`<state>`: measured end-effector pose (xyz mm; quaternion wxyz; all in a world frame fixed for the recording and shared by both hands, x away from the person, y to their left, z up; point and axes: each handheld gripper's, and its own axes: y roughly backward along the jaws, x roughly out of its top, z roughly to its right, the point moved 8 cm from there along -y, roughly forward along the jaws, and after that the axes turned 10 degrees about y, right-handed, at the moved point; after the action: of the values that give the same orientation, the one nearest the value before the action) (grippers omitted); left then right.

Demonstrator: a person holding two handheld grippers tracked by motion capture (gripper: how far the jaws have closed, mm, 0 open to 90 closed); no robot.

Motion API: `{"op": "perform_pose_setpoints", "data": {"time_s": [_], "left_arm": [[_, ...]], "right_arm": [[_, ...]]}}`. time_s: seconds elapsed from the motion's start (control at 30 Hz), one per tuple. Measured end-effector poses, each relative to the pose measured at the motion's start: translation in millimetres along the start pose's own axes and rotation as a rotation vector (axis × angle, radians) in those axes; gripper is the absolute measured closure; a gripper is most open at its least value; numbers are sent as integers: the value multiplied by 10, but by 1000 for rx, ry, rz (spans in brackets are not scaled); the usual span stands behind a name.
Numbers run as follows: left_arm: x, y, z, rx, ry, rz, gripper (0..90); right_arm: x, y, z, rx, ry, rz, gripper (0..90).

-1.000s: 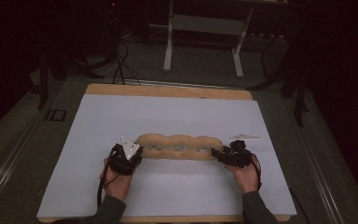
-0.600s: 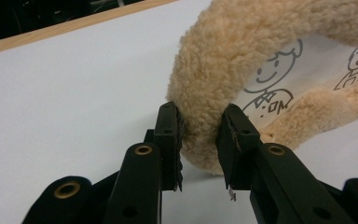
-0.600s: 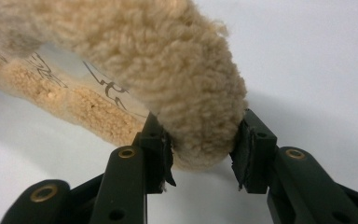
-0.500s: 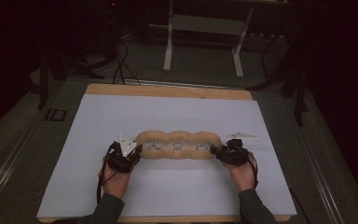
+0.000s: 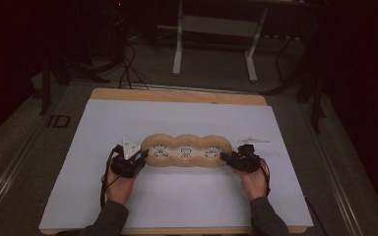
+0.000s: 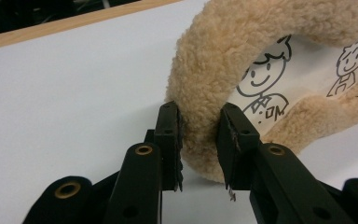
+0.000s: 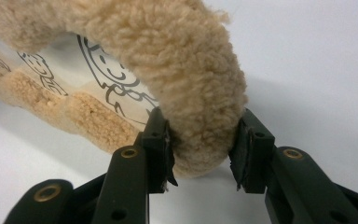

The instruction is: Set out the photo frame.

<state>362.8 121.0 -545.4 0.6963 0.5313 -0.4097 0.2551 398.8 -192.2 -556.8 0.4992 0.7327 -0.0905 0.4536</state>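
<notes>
One wooden table [image 5: 177,95] carries one white sheet [image 5: 177,123] that covers nearly all of its top, leaving a strip of bare wood at the far edge. On the sheet, towards the near side and about midway between left and right, lies one long tan fleece cushion with a scalloped rim and a pale centre panel [image 5: 186,150]. It lies flat, its length running left to right. Three black line drawings of cartoon figures sit in a row along the panel.

Two forearms in dark sleeves come in from the near edge, one on each side, each hand wrapped around a black gripper with the wrist roughly level over the sheet. The left hand [image 5: 120,187] points its left tongs [image 5: 143,156] forward and rightward at the cushion's left end. In the left gripper view the left tongs [image 6: 199,140] are clamped across the fleece rim, one jaw outside and one inside against the panel. The right hand [image 5: 254,183] aims its right tongs [image 5: 224,156] forward and leftward at the cushion's right end. In the right gripper view the right tongs [image 7: 204,149] pinch the thick fleece rim from both sides, with the rim bulging between the jaws.

One small pale flat piece [image 5: 255,141] lies on the sheet just beyond the right gripper.
</notes>
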Motion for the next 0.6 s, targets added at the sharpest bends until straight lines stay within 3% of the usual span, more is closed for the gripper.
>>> {"op": "perform_pose_setpoints", "data": {"time_s": [0.6], "left_arm": [[-8, 16, 9, -23, -9, -11, 698]], "right_arm": [[-4, -10, 30, 9, -14, 9, 595]]}}
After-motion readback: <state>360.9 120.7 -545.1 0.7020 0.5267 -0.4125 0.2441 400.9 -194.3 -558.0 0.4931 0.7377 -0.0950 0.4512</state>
